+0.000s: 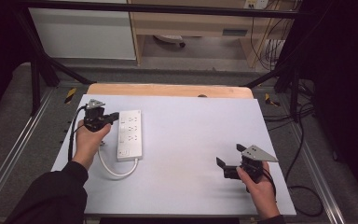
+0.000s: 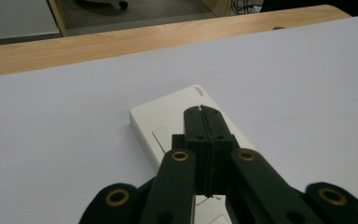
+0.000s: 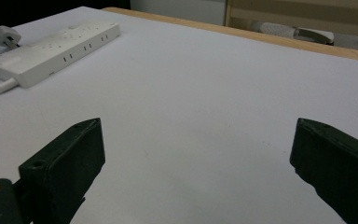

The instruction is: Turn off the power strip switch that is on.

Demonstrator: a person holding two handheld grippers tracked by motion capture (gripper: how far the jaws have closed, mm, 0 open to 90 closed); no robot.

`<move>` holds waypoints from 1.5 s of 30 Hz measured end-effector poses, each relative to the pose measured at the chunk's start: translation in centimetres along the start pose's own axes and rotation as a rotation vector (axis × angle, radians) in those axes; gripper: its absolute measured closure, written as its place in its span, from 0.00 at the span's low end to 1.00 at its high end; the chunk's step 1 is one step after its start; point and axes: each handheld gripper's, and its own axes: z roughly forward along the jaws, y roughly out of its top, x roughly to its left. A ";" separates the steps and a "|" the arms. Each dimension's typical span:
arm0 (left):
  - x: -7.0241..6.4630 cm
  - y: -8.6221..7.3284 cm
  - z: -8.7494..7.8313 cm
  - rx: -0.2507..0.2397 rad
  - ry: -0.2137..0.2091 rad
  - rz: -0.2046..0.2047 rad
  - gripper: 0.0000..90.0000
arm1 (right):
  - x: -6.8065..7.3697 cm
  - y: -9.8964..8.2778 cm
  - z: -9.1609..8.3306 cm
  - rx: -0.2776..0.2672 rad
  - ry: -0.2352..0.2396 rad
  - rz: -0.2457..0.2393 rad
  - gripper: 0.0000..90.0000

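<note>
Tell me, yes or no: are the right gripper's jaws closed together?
No. In the right gripper view the right gripper has its two black jaws standing far apart over the bare white table, with nothing between them.

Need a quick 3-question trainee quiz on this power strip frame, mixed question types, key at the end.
1. True or false: the left gripper has its jaws shut, with nothing between them.
2. Which gripper is poised over the power strip? A) left B) right
3. Fill in: the right gripper has its jaws ____ above the bare white table.

Key: 1 true; 2 A; 3 open
</note>
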 end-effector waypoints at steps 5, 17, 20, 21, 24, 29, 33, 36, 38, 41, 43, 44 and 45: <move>0.1 -0.4 0.5 0.016 0.010 -0.017 1.00 | 0.1 0.0 0.0 0.006 -0.003 -0.006 0.04; 0.1 -0.8 1.2 0.053 0.015 -0.010 1.00 | 0.2 0.0 0.1 0.011 -0.001 -0.010 0.04; 0.0 -0.9 1.4 0.056 0.014 -0.015 1.00 | 0.2 0.0 0.1 0.011 -0.001 -0.011 0.04; 0.1 -1.0 1.4 0.060 0.013 -0.013 1.00 | 0.2 0.0 0.1 0.011 -0.001 -0.011 0.04; 0.1 -1.3 1.6 0.062 0.011 -0.022 1.00 | 0.2 0.0 0.1 0.011 -0.002 -0.011 0.04; 0.0 -1.7 1.9 0.070 0.005 -0.029 1.00 | 0.2 0.0 0.1 0.013 -0.001 -0.015 0.04; 0.0 -1.8 2.1 0.065 0.004 -0.037 1.00 | 0.2 0.0 0.0 0.010 0.002 -0.013 0.04; 0.0 -1.9 2.2 0.068 0.001 -0.036 1.00 | 0.1 0.0 0.0 0.010 0.000 -0.011 0.04; 0.0 -2.0 2.2 0.071 0.001 -0.037 1.00 | 0.1 0.0 0.0 0.010 0.000 -0.011 0.04; 0.1 -2.2 2.3 0.076 0.003 -0.039 1.00 | 0.2 0.0 0.0 0.010 0.002 -0.013 0.04; 0.1 -2.3 2.3 0.077 0.002 -0.042 1.00 | 0.2 0.0 0.0 0.010 0.002 -0.013 0.04; 0.1 -2.3 2.4 0.078 0.001 -0.043 1.00 | 0.2 0.0 0.0 0.009 0.003 -0.012 0.04; 0.1 -2.3 2.4 0.081 0.001 -0.038 1.00 | 0.2 0.0 0.0 0.008 0.003 -0.011 0.04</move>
